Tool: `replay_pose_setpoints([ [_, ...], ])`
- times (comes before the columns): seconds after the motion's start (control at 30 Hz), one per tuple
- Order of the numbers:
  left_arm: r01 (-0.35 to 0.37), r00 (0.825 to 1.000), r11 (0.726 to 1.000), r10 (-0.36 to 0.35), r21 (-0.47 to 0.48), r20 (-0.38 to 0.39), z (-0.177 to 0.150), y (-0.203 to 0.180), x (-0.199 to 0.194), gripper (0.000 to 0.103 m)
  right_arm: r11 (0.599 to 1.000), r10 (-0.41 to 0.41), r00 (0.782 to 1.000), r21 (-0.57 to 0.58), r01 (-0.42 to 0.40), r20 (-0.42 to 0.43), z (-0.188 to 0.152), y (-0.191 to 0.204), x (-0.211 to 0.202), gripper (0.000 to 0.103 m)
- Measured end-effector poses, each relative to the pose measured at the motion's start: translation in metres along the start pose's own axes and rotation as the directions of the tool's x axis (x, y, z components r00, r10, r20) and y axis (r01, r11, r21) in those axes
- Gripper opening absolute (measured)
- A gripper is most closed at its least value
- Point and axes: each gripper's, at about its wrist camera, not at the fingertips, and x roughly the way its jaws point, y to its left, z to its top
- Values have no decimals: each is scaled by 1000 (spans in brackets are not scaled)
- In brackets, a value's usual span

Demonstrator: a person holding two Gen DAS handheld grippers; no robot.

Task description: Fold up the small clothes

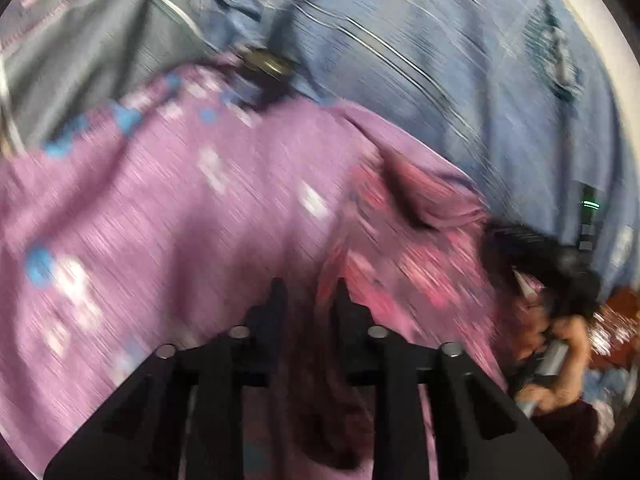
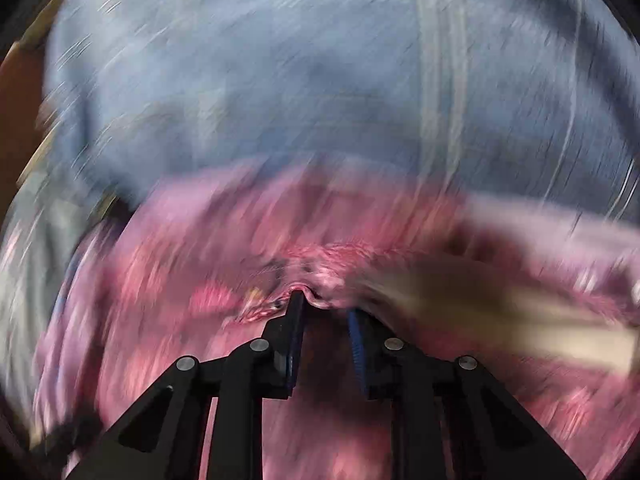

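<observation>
A lilac garment (image 1: 180, 200) with white and blue prints lies rumpled on a blue sheet (image 1: 440, 60); a pinker patterned part shows toward its right. My left gripper (image 1: 310, 286) is shut on a dark fold of this garment that fills the narrow gap between its fingers. In the right wrist view, the garment (image 2: 180, 280) is heavily blurred. My right gripper (image 2: 324, 308) is shut on its bunched hem, which drapes over the right fingertip. The right gripper (image 1: 552, 268) also shows at the left wrist view's right edge, with a person's hand (image 1: 568, 344) on its handle.
A grey cloth (image 1: 80, 60) lies at the upper left beside the sheet. A small dark round object (image 1: 264, 62) sits at the garment's far edge. A pale blurred streak (image 2: 500, 312) crosses the right side. The sheet (image 2: 280, 80) spreads beyond the garment.
</observation>
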Motion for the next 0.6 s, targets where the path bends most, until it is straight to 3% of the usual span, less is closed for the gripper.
replay_pose_setpoints([
  [0.03, -14, 1000, 1000, 14, -21, 19, 3, 4, -2, 12, 999, -19, 998, 34, 16, 67, 8, -5, -7, 21],
  [0.13, -43, 995, 999, 45, -18, 92, 8, 7, -20, 12, 990, -38, 964, 143, 0, 263, 14, -34, -54, 27],
  [0.2, 13, 996, 1000, -12, -6, 90, 7, -3, -33, 12, 989, -19, 959, 147, -23, 281, 7, -49, -80, 27],
  [0.27, 55, 997, 998, -56, 21, 62, -2, -11, -44, 24, 993, -25, 971, 118, -3, 236, -7, -65, -102, 27],
  [0.33, 36, 998, 997, -39, 63, 42, -10, -18, -45, 70, 996, -51, 986, 83, 38, 157, -29, -79, -116, 28],
  [0.37, 17, 1000, 995, -19, 100, 15, -19, -21, -42, 75, 996, -69, 992, 66, 62, 109, -39, -85, -119, 27],
  [0.43, 17, 998, 991, -9, 134, -57, -25, -21, -32, 75, 994, -100, 994, 41, 99, 42, -72, -103, -132, 28],
  [0.5, 111, 983, 987, -92, 114, -158, -34, -14, -20, 73, 994, -103, 995, 32, 103, 6, -103, -113, -141, 28],
  [0.53, 177, 968, 980, -157, 90, -194, -38, -13, -19, 60, 995, -95, 995, 34, 95, -5, -113, -113, -144, 28],
  [0.6, 246, 953, 964, -223, 99, -204, -37, -17, -20, 43, 997, -70, 997, 43, 71, -10, -139, -115, -155, 28],
])
